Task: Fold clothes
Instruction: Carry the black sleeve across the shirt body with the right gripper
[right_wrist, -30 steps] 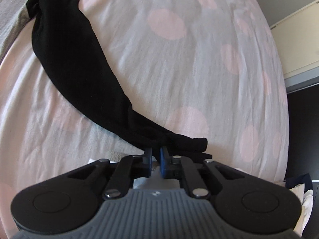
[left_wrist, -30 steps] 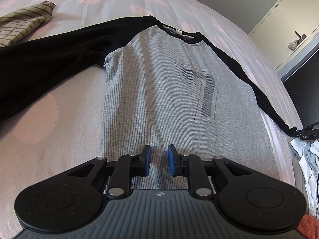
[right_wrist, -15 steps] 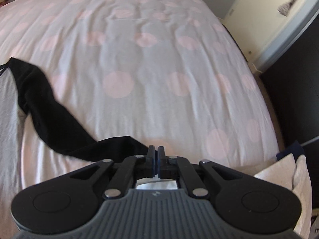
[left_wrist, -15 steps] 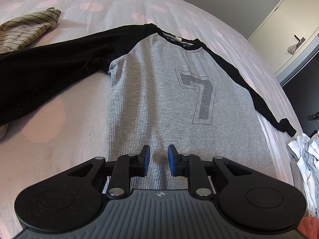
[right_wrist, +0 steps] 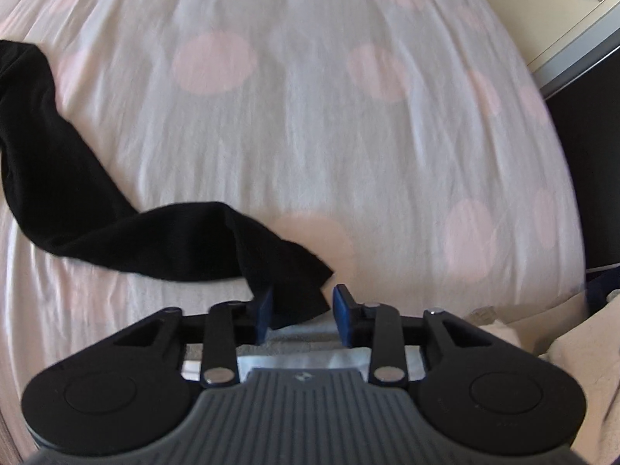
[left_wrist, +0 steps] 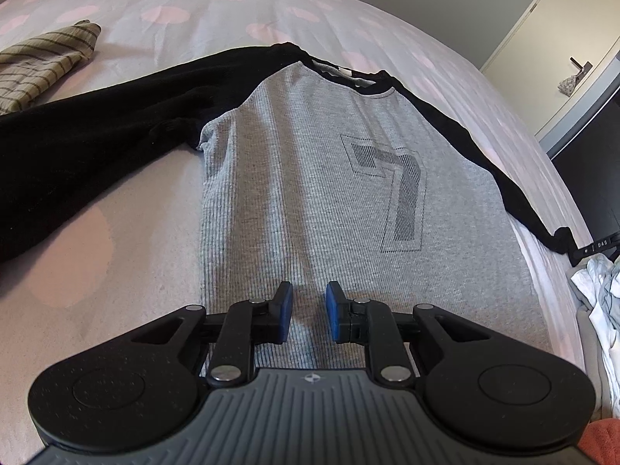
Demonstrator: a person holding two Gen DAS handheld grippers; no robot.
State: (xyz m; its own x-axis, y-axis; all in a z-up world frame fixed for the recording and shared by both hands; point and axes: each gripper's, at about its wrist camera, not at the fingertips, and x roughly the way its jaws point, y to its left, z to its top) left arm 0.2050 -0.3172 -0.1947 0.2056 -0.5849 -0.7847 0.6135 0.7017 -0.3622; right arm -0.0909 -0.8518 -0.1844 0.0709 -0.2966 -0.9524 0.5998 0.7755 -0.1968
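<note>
A grey shirt (left_wrist: 310, 178) with black sleeves and a printed 7 lies flat, front up, on the pink-dotted bed (left_wrist: 58, 271). My left gripper (left_wrist: 309, 306) hovers over its hem with the blue pads a little apart and only the flat cloth showing through the gap. The far sleeve (left_wrist: 503, 186) runs out straight to the bed's right edge. In the right wrist view that same black sleeve (right_wrist: 116, 228) snakes across the sheet (right_wrist: 310, 116). Its cuff (right_wrist: 298, 275) lies loose between the pads of my right gripper (right_wrist: 300, 310), whose jaws are opening.
An olive striped garment (left_wrist: 46, 62) lies at the far left of the bed. A pile of white clothes (left_wrist: 600, 283) sits off the bed's right edge, with cream cloth (right_wrist: 573, 348) below it. A cream wardrobe door (left_wrist: 562, 58) stands beyond.
The right gripper, shut on the sleeve cuff before, pulled the sleeve out to the side, and its jaws have parted around the cuff. The left gripper has stayed over the hem.
</note>
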